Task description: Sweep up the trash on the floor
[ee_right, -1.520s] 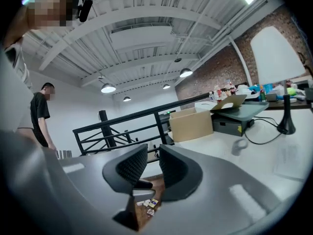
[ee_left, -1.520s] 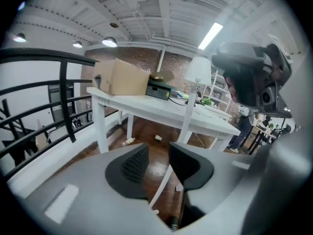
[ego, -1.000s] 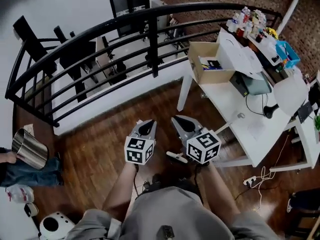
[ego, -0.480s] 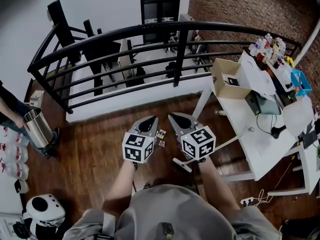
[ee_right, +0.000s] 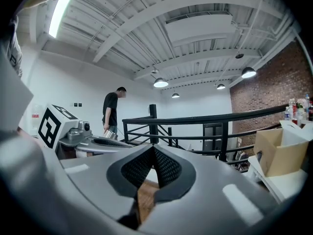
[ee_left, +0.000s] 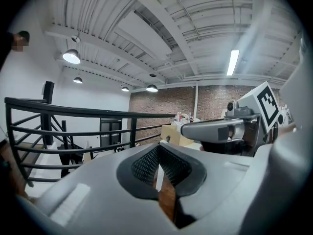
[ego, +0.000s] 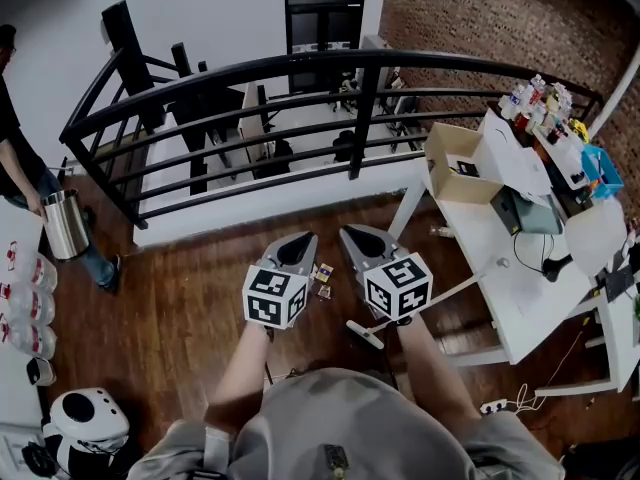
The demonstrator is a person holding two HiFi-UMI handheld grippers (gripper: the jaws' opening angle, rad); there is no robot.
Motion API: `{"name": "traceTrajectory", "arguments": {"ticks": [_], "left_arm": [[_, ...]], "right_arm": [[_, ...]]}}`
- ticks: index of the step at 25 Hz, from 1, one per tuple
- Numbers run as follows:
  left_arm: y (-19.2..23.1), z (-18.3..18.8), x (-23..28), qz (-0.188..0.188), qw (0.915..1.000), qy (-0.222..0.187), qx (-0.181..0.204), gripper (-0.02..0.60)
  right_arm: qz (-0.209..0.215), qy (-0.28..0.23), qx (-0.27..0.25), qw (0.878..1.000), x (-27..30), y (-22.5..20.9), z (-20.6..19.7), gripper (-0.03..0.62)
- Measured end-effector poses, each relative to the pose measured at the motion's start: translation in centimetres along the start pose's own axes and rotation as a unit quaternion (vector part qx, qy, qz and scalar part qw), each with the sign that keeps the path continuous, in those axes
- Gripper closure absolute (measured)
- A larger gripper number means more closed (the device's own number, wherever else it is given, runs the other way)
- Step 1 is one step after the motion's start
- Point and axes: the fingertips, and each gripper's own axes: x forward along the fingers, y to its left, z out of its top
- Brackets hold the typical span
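Small scraps of trash (ego: 322, 272) lie on the dark wooden floor, seen in the head view between and just beyond my two grippers. My left gripper (ego: 301, 240) is held out in front of me, shut and empty. My right gripper (ego: 351, 235) is beside it, also shut and empty. In the left gripper view the left gripper (ee_left: 158, 163) points almost level toward the railing, with the right gripper (ee_left: 215, 129) at its right. The right gripper view shows the right gripper (ee_right: 153, 163) with its pads together and the left gripper (ee_right: 93, 141) at its left.
A black railing (ego: 300, 68) curves across ahead. A white table (ego: 505, 278) with a cardboard box (ego: 455, 163) stands at the right; a long white stick (ego: 366, 333) slants from it to the floor. At the left a person (ego: 15, 158) holds a metal bin (ego: 62, 224). A white round device (ego: 90, 420) sits bottom left.
Both grippers have risen a little and stay shut. The view swung left, bringing the trash into sight between them. The person with the bin has moved along the left edge.
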Motion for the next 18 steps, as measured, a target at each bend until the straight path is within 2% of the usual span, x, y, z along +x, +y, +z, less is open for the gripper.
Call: {"name": "traceTrajectory", "arguments": {"ticks": [18], "left_arm": [[-0.7,0.0,0.1,-0.011,0.9999,-0.001,0.001,0.574]], "right_arm": [[-0.011,-0.003,0.007,1.000,-0.6,-0.8,0.3,0.594]]}}
